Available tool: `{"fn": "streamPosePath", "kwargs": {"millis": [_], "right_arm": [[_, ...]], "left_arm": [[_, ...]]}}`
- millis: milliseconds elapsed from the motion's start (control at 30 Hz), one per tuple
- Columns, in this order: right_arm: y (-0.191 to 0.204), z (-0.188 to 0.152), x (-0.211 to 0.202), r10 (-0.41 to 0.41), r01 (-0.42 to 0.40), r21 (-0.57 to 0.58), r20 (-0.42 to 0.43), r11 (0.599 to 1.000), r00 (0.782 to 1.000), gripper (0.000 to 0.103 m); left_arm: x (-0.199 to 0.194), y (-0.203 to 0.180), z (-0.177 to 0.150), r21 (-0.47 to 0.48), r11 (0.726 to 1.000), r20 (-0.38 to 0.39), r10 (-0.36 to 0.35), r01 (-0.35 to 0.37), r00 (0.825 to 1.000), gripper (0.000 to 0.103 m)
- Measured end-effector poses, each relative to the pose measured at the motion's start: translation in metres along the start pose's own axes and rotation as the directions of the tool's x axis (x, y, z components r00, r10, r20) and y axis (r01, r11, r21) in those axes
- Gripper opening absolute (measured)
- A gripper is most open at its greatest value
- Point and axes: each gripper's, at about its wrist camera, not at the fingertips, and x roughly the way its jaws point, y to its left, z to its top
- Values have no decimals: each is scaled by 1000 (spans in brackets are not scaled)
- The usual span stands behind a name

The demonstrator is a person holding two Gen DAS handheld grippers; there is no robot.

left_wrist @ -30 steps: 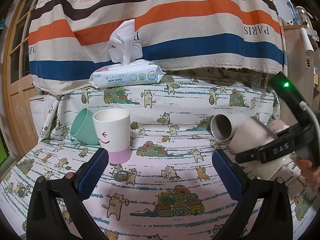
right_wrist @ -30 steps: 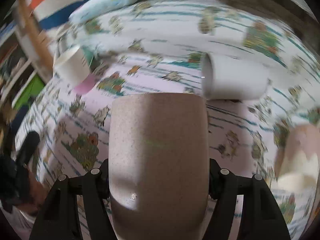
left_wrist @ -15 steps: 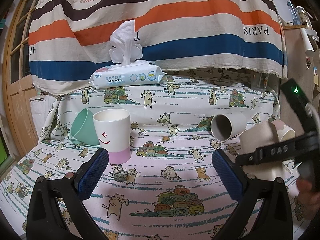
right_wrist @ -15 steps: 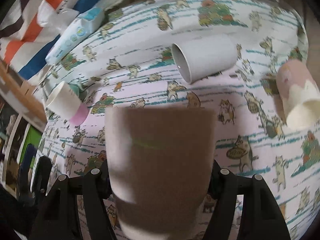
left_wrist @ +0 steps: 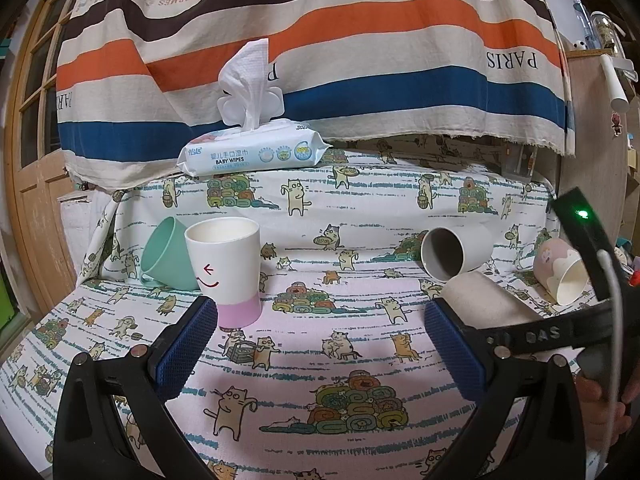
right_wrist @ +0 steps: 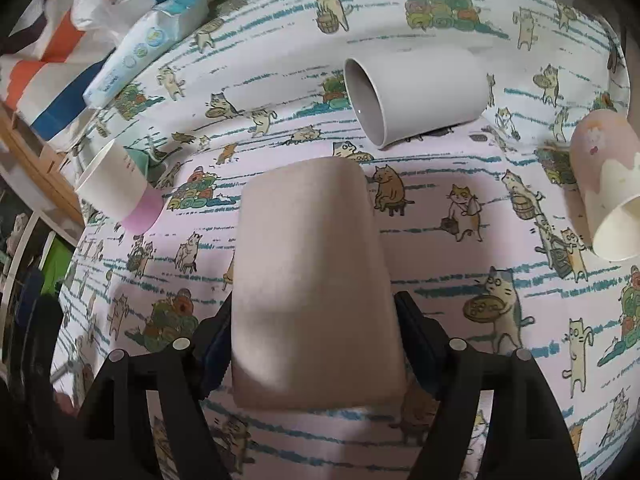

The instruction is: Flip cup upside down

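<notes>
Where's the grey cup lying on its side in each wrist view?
Left wrist: grey cup right of centre, mouth facing the camera, behind the beige cup.
Right wrist: grey cup upper centre, mouth to the left, beyond the beige cup in the right tongs.
Shared landmark: pink-and-cream cup lying to its right.

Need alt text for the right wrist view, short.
The right tool is shut on a beige cup held over a cat-print cloth. Beyond it a grey cup and a pink-and-cream cup lie on their sides; a white cup with a pink base stands at left.
</notes>
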Motion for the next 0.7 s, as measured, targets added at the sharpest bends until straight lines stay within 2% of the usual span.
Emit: {"fn": "streamPosePath", "kwargs": {"millis": [133,200,267,300,367,433,467,533,600,700], "right_arm": [[-3,-12,-15,32,-29,-67,42,997,999,76],[-7,-17,-27,40,-30,-102,91,994,995,76],[-11,-24,-43,15,12,-149,179,989,984,76],[-12,-28,-51,-10,50,-166,235,985,972,77],[-16,-33,-66,-53,120,-181,338,976,940,86],[-21,-41,-80,-94,194,-180,453,964,886,87],[-24,-44,-85,-110,222,-176,492,959,864,88],[-31,-42,-91,-138,251,-151,524,956,841,94],[-42,-38,-93,-148,236,-105,523,966,839,97],[-56,-31,-87,-166,216,-56,466,975,869,97]], "left_arm": [[0,0,0,2,1000,-2,-2,2,1000,103],[0,-1,0,1,1000,0,0,0,1000,103],[0,-1,0,3,1000,4,0,0,1000,103],[0,-1,0,4,1000,8,1,-1,1000,103],[-2,-2,0,6,1000,19,1,-1,1000,103],[-3,-2,0,6,1000,22,-1,1,1000,103],[-2,-2,0,5,1000,21,-1,1,1000,103],[-3,-2,-1,6,1000,23,-1,1,1000,103],[-3,-2,0,7,1000,24,-2,2,1000,103],[-4,-3,0,9,1000,27,-2,2,1000,103]]}}
